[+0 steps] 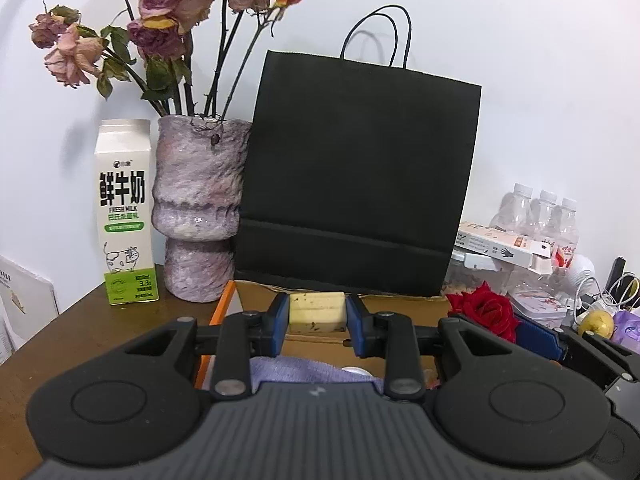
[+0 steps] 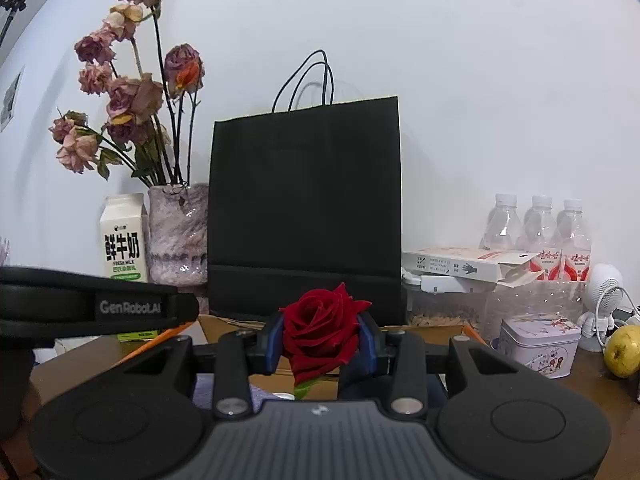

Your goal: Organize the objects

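Note:
My left gripper (image 1: pixel 317 312) is shut on a pale yellow bar of soap (image 1: pixel 317 311) speckled with dark spots, held over an open cardboard box (image 1: pixel 400 305) with orange flaps. My right gripper (image 2: pixel 321 334) is shut on a red rose (image 2: pixel 322 330), whose green stem end hangs below the pads. The same rose (image 1: pixel 486 310) shows at the right in the left wrist view, with the right gripper's blue pad beside it. The left gripper's black body (image 2: pixel 92 300) crosses the left of the right wrist view. A lilac cloth (image 1: pixel 304 370) lies in the box.
A black paper bag (image 1: pixel 360 176) stands against the wall behind the box. Left of it are a mottled vase (image 1: pixel 198 208) of dried roses and a milk carton (image 1: pixel 126 212). To the right stand water bottles (image 2: pixel 538 232), a flat white box (image 2: pixel 464 264), a tin (image 2: pixel 538 344), a yellow fruit (image 2: pixel 624 350).

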`<state>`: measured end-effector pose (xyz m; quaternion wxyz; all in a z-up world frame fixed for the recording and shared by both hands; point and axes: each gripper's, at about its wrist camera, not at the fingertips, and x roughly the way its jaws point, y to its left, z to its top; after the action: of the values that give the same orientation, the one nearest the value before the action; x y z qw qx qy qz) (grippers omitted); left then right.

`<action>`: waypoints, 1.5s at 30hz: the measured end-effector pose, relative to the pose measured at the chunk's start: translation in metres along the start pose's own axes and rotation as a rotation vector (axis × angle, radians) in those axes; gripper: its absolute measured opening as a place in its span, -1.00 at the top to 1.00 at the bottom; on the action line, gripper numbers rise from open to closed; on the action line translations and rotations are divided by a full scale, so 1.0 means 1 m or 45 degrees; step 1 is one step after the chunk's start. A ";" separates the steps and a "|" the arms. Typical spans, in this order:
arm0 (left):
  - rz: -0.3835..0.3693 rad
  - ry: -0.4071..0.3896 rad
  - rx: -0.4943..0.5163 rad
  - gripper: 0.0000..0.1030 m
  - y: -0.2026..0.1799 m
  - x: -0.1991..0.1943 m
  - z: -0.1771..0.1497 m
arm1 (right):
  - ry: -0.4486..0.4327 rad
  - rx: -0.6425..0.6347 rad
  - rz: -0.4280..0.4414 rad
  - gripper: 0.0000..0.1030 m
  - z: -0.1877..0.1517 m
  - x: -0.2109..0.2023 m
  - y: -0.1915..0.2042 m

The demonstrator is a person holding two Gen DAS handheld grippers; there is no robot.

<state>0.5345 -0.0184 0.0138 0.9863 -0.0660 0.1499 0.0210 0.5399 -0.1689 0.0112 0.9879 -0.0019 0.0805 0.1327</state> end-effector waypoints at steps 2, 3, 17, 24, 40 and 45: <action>0.000 0.003 0.002 0.39 -0.001 0.005 0.001 | 0.010 -0.004 0.000 0.28 0.000 0.004 0.000; -0.001 0.004 0.004 0.39 -0.001 0.008 0.001 | 0.015 -0.005 0.000 0.28 0.000 0.006 -0.001; 0.012 0.056 0.020 0.39 0.001 0.033 0.004 | 0.121 -0.011 -0.018 0.27 -0.002 0.030 0.000; 0.041 0.022 0.029 -0.75 0.001 0.028 0.004 | 0.123 0.021 -0.064 -0.41 -0.001 0.026 -0.004; 0.084 -0.001 -0.009 -1.00 0.007 0.018 0.009 | 0.081 0.047 -0.117 -1.00 0.007 0.005 -0.011; 0.099 -0.013 0.009 -1.00 0.009 0.003 0.011 | 0.098 0.060 -0.108 -1.00 0.010 -0.010 -0.014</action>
<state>0.5402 -0.0081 0.0221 0.9857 -0.0567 0.1474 0.0591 0.5359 -0.1851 0.0228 0.9886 0.0130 0.1213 0.0888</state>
